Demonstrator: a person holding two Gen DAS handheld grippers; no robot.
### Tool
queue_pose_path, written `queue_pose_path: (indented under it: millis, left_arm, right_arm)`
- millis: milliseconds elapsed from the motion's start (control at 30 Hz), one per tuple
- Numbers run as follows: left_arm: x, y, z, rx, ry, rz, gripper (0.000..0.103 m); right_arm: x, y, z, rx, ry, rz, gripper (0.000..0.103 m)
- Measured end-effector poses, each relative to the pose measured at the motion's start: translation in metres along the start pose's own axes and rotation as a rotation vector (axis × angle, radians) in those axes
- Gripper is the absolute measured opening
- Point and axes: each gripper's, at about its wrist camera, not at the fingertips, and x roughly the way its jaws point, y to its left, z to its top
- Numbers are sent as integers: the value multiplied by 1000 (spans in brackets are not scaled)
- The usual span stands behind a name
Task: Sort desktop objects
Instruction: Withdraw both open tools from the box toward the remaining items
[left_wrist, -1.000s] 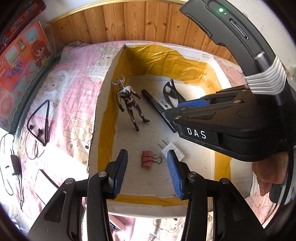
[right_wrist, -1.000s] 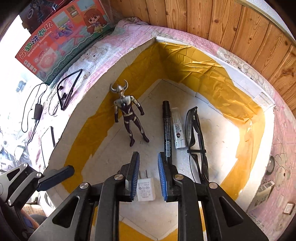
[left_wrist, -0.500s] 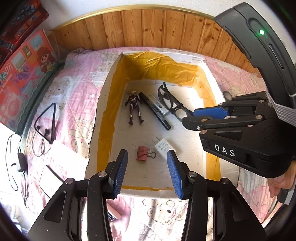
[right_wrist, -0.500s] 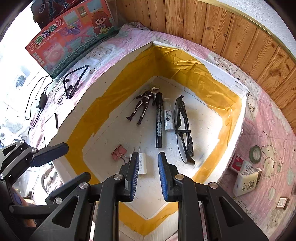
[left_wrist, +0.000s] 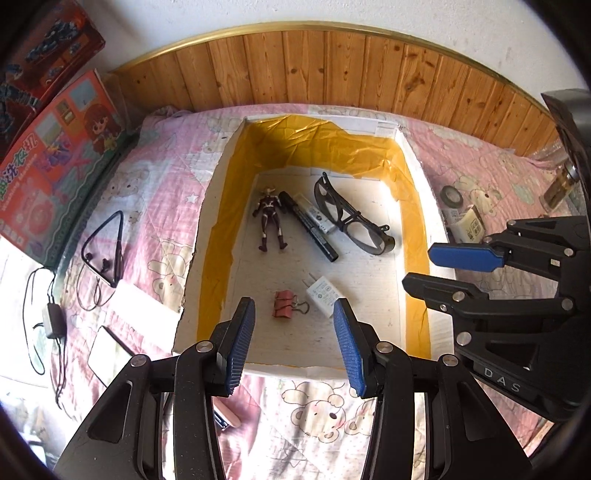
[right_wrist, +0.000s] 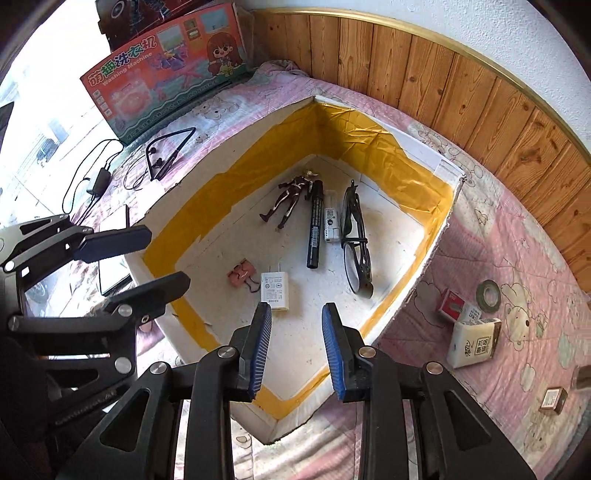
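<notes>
Left gripper (left_wrist: 293, 341) raised above the near edge of the box (left_wrist: 207, 206), fingers (left_wrist: 240, 345) spread wide, nothing between them. Right gripper (right_wrist: 296, 347) likewise lifted over the near corner of the box (right_wrist: 417, 284), fingers (right_wrist: 260, 347) parted and holding nothing. Seen from the left wrist, right gripper (left_wrist: 443, 271) off to the right side over the box wall; seen from the right wrist, left gripper (right_wrist: 144, 258) at the left, also gaping.

Inside the white box with yellow-taped walls, lying flat on the floor:
- toy figure (left_wrist: 270, 218) (right_wrist: 291, 197) toward the far left
- black marker (left_wrist: 308, 226) (right_wrist: 316, 229) just beside the figure
- small white tube (left_wrist: 317, 218) (right_wrist: 331, 220) touching or nearly touching the marker
- black glasses (left_wrist: 351, 221) (right_wrist: 356, 240) to the right of the tube
- pink binder clip (left_wrist: 284, 309) (right_wrist: 240, 275) nearer the front
- white charger plug (left_wrist: 324, 296) (right_wrist: 275, 290) just beside the clip, prongs pointing away from the grippers

Outside the box, on the pink bedspread (left_wrist: 314, 413) (right_wrist: 509, 236): neckband earphones (left_wrist: 105, 251) (right_wrist: 170, 151) and a black adapter with cable (left_wrist: 51, 317) to the left, a toy washing machine carton (left_wrist: 48, 162) (right_wrist: 166, 62) against the wall, a roll of tape (right_wrist: 488, 291) (left_wrist: 453, 194) and a tissue pack (right_wrist: 474, 341) to the right.
</notes>
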Motion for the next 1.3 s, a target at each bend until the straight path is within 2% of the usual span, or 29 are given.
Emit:
queue_pose_path:
  millis: [233,467,767,900,1067,1300]
  left_arm:
    - [-8,-3,0,-31,-28,10,47]
    - [-21,-4,2,-93,-67,-41,47]
    - [-29,-24,2,-103,-113,-94,47]
    - [-38,-37,4,-111,-154,-156,47]
    - [-42,-60,5,-99,-183,-237,47]
    - [-33,-119,9,5,-182,-319,47]
  right_arm:
    - [-18,5,-18,-28,-46,-16,32]
    - [-41,11,-39,-33,-125,-13,37]
    - [-60,14,-75,-40,-214,-33,40]
    - [-68,2,-95,16,-277,9,41]
    - [-74,-20,-113,65,-290,22,41]
    - [-73,-67,-139,160,-276,7,43]
